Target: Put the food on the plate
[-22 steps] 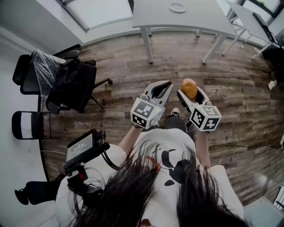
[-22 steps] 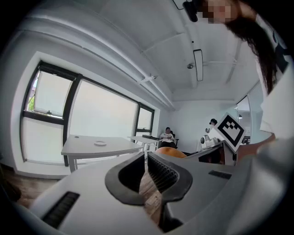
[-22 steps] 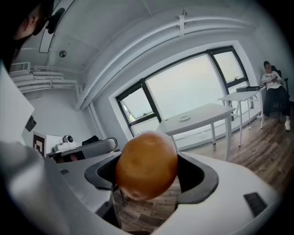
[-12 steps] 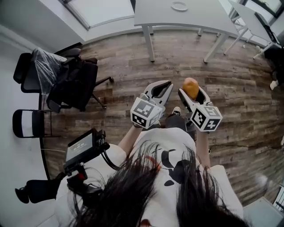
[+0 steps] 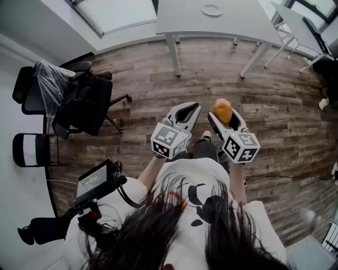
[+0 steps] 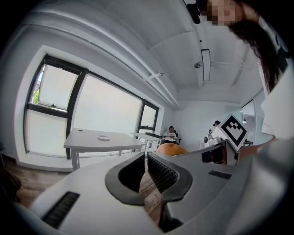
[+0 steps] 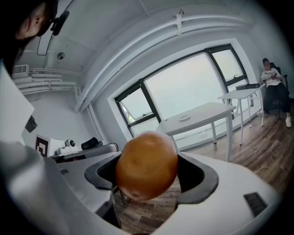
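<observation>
You're clamping the right claw (image 7: 148, 170) on the food (image 5: 222, 111), a round orange piece. The jaws are standing wide because the piece is fat, and both pads are pressing its sides. It's sitting right at the claw's tip, with its top poking out above the jaws. The grip is looking centred, nothing sagging.

You're holding it out in front of your body over the floor (image 5: 132, 63), nose tipping slightly down, probably so it's not rolling out while you're carrying it.

The left claw (image 6: 146, 159) is sitting with jaws together and nothing between them. It's parked just beside the right claw, on that claw's left, idle and likely just keeping out of the way.

The plate (image 5: 211, 9) is lying on the white worktop (image 5: 240, 23), well ahead of both claws. It's looking bare, though it's small at this range.

So the food is in the claw and well apart from the plate. Judging by this you're in the carry step, and the drop is needing a reach over the worktop edge first.
</observation>
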`<act>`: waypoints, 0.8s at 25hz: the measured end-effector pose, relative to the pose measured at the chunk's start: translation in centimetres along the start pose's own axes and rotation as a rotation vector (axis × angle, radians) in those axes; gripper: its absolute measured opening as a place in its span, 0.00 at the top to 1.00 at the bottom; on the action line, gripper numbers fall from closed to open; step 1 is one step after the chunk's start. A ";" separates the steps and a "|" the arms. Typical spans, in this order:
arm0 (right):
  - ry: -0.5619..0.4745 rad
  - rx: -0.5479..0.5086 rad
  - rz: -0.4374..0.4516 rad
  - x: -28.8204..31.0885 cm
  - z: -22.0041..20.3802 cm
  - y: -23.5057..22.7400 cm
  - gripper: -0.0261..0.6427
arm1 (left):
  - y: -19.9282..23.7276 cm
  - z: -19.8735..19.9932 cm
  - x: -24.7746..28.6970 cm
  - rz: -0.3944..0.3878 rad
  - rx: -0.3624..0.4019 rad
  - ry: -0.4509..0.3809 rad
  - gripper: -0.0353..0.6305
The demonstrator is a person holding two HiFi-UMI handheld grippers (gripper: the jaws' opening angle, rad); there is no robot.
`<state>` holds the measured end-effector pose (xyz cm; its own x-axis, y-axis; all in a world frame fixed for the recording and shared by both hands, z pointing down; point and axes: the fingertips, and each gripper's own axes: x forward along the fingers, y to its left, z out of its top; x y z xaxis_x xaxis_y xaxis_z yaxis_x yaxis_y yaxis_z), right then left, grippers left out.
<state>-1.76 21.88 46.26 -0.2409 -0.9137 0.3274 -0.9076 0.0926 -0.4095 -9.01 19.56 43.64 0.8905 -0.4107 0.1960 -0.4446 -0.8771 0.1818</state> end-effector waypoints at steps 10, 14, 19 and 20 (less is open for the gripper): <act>0.033 0.006 0.026 3.3 3.1 -3.4 0.41 | 2.2 1.5 4.8 0.024 -0.034 0.008 0.94; 0.041 0.002 0.031 4.2 4.8 -6.1 0.41 | 2.7 2.3 7.8 0.038 -0.035 0.010 0.94; 0.035 -0.005 0.028 5.3 7.2 -9.9 0.41 | 3.4 3.5 11.4 0.063 -0.032 -0.002 0.94; 0.032 -0.004 0.028 5.5 7.6 -10.7 0.41 | 3.6 3.6 12.1 0.072 -0.033 -0.005 0.94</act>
<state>9.25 12.81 45.98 -0.2775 -0.8975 0.3427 -0.9016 0.1200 -0.4155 0.49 10.49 43.18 0.8567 -0.4734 0.2046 -0.5100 -0.8368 0.1991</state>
